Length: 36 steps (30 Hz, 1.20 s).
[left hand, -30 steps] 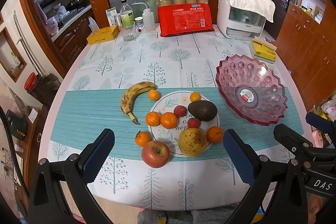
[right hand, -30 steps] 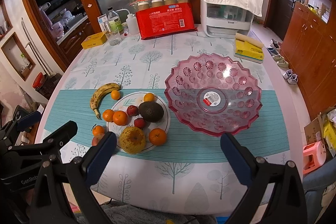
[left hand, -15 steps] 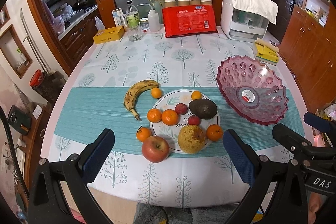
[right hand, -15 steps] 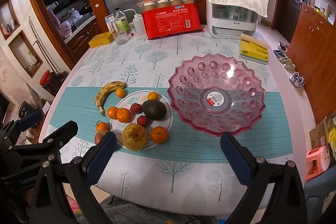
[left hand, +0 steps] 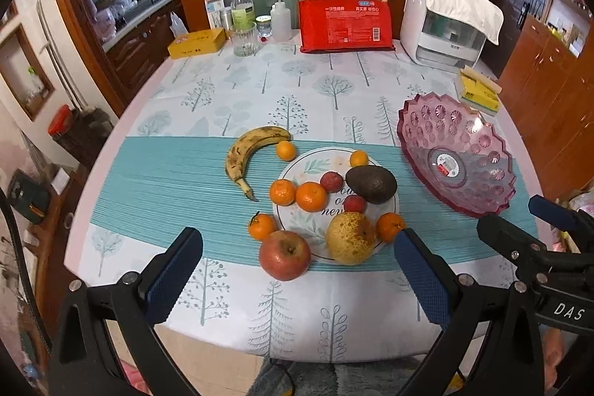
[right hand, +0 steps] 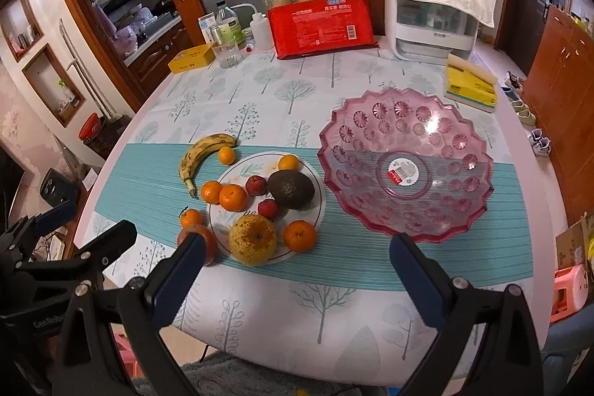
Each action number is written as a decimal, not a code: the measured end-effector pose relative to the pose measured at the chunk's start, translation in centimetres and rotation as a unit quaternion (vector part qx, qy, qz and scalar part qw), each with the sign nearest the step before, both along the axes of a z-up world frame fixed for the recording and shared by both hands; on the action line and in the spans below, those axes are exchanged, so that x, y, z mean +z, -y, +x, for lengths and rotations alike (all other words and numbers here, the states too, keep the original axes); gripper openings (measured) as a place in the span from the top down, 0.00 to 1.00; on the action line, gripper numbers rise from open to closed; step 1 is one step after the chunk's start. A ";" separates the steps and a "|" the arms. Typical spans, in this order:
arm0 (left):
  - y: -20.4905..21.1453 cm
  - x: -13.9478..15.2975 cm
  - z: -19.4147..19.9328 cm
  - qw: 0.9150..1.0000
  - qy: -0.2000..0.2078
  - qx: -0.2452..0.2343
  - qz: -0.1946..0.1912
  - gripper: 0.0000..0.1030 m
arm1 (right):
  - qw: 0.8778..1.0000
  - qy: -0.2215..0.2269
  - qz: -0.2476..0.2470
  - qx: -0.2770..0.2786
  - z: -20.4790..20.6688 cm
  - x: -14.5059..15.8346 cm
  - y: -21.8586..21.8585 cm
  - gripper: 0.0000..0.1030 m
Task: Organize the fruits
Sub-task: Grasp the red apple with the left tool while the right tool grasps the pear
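A white plate [left hand: 312, 169] [right hand: 241, 169] holds an avocado [left hand: 370, 183] [right hand: 291, 189], a yellow pear [left hand: 350, 238] [right hand: 252, 239], two small red fruits and several tangerines. A red apple [left hand: 284, 255] [right hand: 208, 240], a banana [left hand: 252, 151] [right hand: 202, 153] and more tangerines lie beside it on the teal runner. An empty pink glass bowl [left hand: 456, 156] [right hand: 406, 164] stands to the right. My left gripper [left hand: 297, 275] is open and empty, short of the apple. My right gripper [right hand: 295, 279] is open and empty above the table's front edge.
At the far edge stand a red package [left hand: 346, 26], a white appliance [left hand: 445, 25], a yellow box [left hand: 196, 42], bottles and a glass [left hand: 244, 39]. A yellow pack [left hand: 477, 91] lies behind the bowl. The right gripper's body [left hand: 538, 247] shows at the left view's right edge.
Both grippers have pulled back and up slightly, so more of the table's near edge shows. Nothing on the table has moved.
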<state>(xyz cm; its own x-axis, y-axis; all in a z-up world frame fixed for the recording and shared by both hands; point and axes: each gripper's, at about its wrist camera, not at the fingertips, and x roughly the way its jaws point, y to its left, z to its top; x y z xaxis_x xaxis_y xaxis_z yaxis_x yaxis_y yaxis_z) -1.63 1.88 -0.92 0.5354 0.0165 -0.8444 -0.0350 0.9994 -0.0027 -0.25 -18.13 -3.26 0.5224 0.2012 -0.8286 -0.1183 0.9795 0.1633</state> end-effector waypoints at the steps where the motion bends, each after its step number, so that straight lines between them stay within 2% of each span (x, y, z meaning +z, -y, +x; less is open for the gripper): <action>1: -0.3 -0.3 0.3 1.000 -0.002 0.001 -0.003 0.00 | 1.000 0.001 -0.001 0.000 0.2 -0.1 -0.1 0.03; 10: -4.4 -5.8 2.2 0.999 -0.034 0.024 0.015 0.01 | 0.999 -0.001 -0.011 0.035 2.5 -2.9 -1.4 0.03; 15: -6.0 -10.3 2.9 0.996 -0.077 0.028 -0.018 0.01 | 0.997 -0.018 -0.023 0.076 3.9 -6.3 -3.5 0.03; 20: -6.6 -13.7 3.4 0.994 -0.100 0.028 -0.038 0.01 | 0.993 -0.015 -0.034 0.115 4.6 -8.8 -5.2 0.03; 24: -7.3 -16.5 4.3 0.989 -0.131 0.038 -0.064 0.01 | 0.989 -0.022 -0.047 0.137 5.3 -11.0 -6.3 0.03; 26: -7.5 -17.4 4.7 0.986 -0.138 0.042 -0.079 0.01 | 0.987 -0.026 -0.052 0.149 5.4 -11.7 -6.7 0.04; 30: -7.3 -18.5 5.5 0.983 -0.152 0.033 -0.093 0.01 | 0.979 -0.032 -0.079 0.184 5.3 -13.4 -7.9 0.13; 36: -6.3 -18.9 6.3 0.981 -0.167 0.011 -0.100 0.01 | 0.965 -0.006 -0.121 0.233 4.0 -14.4 -9.9 0.14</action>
